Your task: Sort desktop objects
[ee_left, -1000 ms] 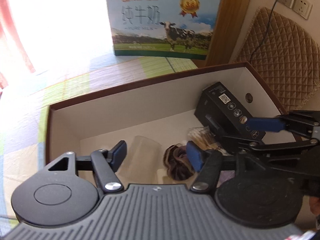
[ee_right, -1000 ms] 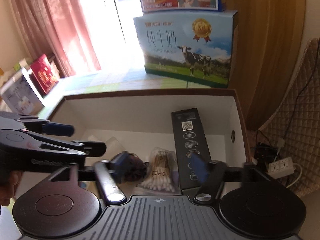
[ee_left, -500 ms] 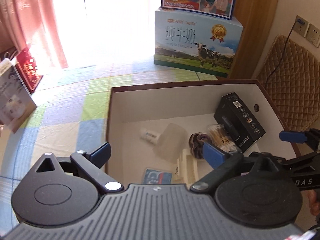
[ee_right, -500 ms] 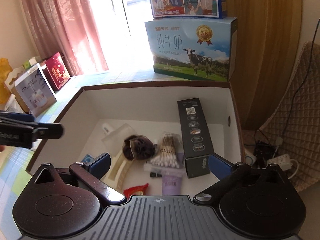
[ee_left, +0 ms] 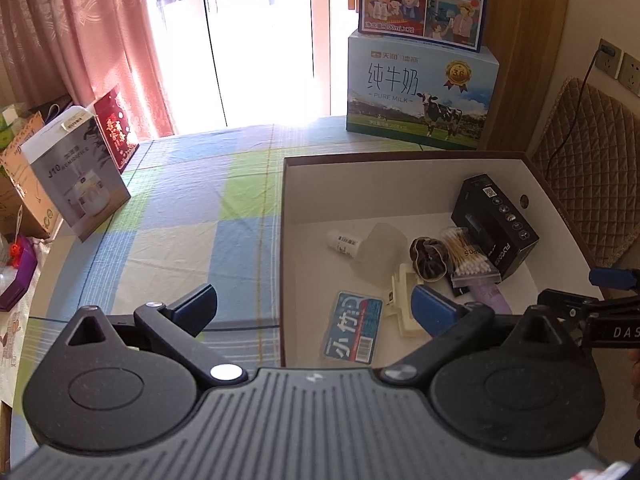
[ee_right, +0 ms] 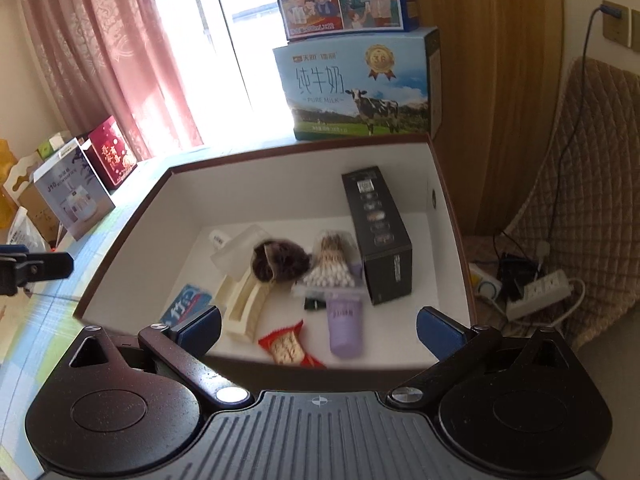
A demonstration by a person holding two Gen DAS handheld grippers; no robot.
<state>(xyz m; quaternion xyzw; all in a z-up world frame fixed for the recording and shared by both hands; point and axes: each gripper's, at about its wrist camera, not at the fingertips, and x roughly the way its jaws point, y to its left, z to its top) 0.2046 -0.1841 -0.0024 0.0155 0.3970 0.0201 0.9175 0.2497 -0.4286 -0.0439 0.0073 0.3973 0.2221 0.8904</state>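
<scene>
Storage box (ee_right: pixel 280 176) on the checked tablecloth (ee_left: pixel 180 216), holding the black carton (ee_right: pixel 376 232), cotton swabs (ee_right: pixel 332 268), brown scrunchie (ee_right: pixel 280 260) and purple tube (ee_right: pixel 344 328). Left gripper (ee_left: pixel 316 304), jaws opening and empty, straddles the box's left wall. Right gripper (ee_right: pixel 320 328), spread wide and empty, hangs above the box's near wall.

Storage box (ee_right: pixel 280 160): on bench (ee_left: pixel 180 216), right side.
In box: carton (ee_right: pixel 376 232) right; cotton swabs (ee_right: pixel 332 268) beside it; card (ee_right: pixel 186 306) near left.
Milk cartons (ee_right: pixel 356 92): behind box.
</scene>
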